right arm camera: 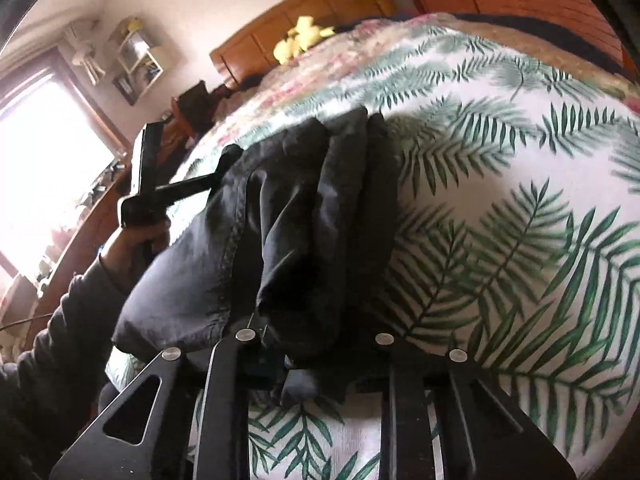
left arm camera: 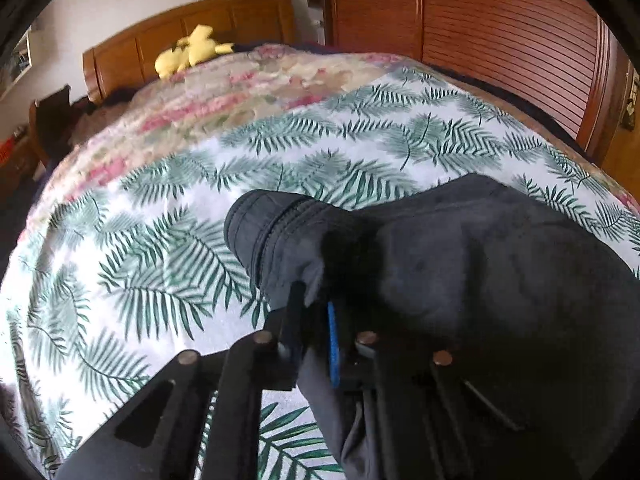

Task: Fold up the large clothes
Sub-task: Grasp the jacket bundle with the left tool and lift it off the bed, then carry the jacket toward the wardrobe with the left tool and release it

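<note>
A dark grey garment (left arm camera: 480, 272) hangs bunched over a bed with a white palm-leaf sheet (left arm camera: 160, 240). My left gripper (left arm camera: 314, 312) is shut on a seamed edge of the garment, which drapes over its right finger. In the right wrist view the same garment (right arm camera: 288, 216) hangs in folds, held above the sheet (right arm camera: 500, 200). My right gripper (right arm camera: 304, 344) is shut on its other end; cloth hides the fingertips. The left gripper (right arm camera: 224, 168), held by a hand, shows at the garment's far left end.
A floral quilt (left arm camera: 224, 96) covers the far bed. A yellow plush toy (left arm camera: 192, 50) lies by the wooden headboard (left arm camera: 180, 24). A slatted wooden wardrobe (left arm camera: 500, 32) stands right. A bright window (right arm camera: 44, 152) and a wall shelf (right arm camera: 136, 56) are at left.
</note>
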Action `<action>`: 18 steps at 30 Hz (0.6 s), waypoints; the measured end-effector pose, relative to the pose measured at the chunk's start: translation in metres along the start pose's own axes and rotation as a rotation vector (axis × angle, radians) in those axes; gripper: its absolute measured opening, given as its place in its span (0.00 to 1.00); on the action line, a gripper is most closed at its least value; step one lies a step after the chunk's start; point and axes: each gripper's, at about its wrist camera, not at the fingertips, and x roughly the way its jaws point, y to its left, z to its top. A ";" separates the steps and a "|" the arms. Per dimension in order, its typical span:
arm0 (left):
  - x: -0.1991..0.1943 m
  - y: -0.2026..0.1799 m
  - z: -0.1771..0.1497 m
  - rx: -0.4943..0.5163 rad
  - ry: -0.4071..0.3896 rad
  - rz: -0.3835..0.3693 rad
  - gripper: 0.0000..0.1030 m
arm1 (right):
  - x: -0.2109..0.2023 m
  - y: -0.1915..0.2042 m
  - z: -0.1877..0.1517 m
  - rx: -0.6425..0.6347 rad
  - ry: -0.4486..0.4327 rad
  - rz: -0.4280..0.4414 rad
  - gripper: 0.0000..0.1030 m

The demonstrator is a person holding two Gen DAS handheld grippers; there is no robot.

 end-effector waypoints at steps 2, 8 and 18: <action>-0.010 -0.009 0.009 0.005 -0.032 0.006 0.05 | -0.008 0.000 0.004 -0.017 -0.032 -0.005 0.18; -0.027 -0.078 0.046 0.059 -0.096 -0.046 0.04 | -0.043 -0.018 0.027 -0.059 -0.108 -0.039 0.16; -0.015 -0.260 0.120 0.101 -0.150 -0.252 0.04 | -0.164 -0.099 0.064 -0.098 -0.259 -0.280 0.15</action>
